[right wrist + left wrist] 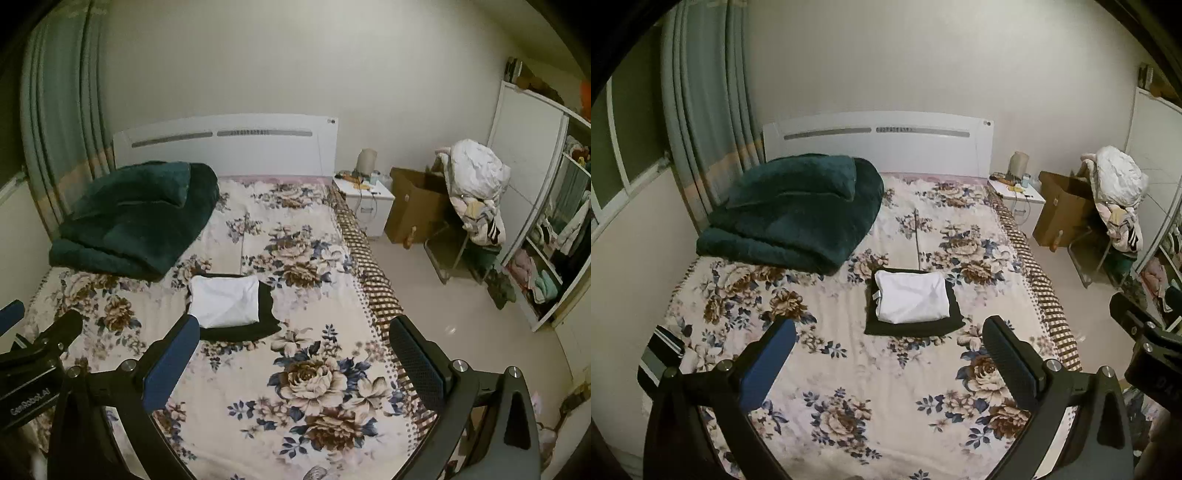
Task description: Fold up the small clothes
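Observation:
A folded white garment [911, 297] lies on top of a folded black garment [916, 326] in the middle of the flowered bed [849, 369]. The same stack shows in the right wrist view, white [225, 301] on black [255, 330]. My left gripper [888, 332] is open and empty, held above the bed just in front of the stack. My right gripper [293, 332] is open and empty, to the right of the stack above the bed. The right gripper's body shows at the right edge of the left wrist view [1145, 332].
A folded dark green blanket [798, 210] lies at the bed's far left by the white headboard [879, 140]. To the right stand a nightstand [365, 199], a cardboard box [413, 206], a chair piled with clothes [472, 184] and an open wardrobe [546, 229].

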`<action>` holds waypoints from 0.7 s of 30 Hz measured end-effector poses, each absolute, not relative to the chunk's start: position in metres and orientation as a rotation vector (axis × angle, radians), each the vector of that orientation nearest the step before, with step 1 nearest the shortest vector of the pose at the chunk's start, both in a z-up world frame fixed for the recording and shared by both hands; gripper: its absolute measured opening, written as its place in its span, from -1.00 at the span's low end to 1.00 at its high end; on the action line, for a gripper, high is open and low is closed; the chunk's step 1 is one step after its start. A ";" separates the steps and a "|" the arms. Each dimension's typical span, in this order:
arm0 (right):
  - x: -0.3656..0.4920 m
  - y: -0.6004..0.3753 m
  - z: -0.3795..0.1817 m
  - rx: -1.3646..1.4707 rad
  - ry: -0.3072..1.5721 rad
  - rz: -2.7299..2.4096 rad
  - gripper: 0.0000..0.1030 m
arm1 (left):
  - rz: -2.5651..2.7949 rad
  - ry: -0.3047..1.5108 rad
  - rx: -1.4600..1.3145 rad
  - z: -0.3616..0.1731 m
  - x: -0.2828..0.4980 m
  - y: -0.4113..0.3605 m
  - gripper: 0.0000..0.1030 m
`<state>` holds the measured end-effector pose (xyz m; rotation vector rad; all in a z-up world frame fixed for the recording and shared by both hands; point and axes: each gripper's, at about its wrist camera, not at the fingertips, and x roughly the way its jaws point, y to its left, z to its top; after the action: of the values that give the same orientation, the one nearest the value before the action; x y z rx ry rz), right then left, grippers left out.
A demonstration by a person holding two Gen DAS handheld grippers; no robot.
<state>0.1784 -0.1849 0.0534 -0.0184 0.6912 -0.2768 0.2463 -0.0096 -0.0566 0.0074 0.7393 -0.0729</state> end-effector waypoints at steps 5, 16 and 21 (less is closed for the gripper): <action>0.150 -0.179 0.067 -0.013 0.671 -0.267 1.00 | -0.068 0.729 -0.005 -0.045 0.226 -0.005 1.00; 0.130 -0.175 0.080 0.001 0.666 -0.239 1.00 | -0.052 0.693 -0.008 -0.030 0.207 -0.001 1.00; 0.127 -0.174 0.082 0.011 0.670 -0.228 1.00 | -0.061 0.687 -0.008 -0.027 0.205 -0.002 1.00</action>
<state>0.1272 -0.1742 0.0822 0.0115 0.6699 -0.2279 0.2048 -0.0017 -0.0270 -0.0081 0.6870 -0.0614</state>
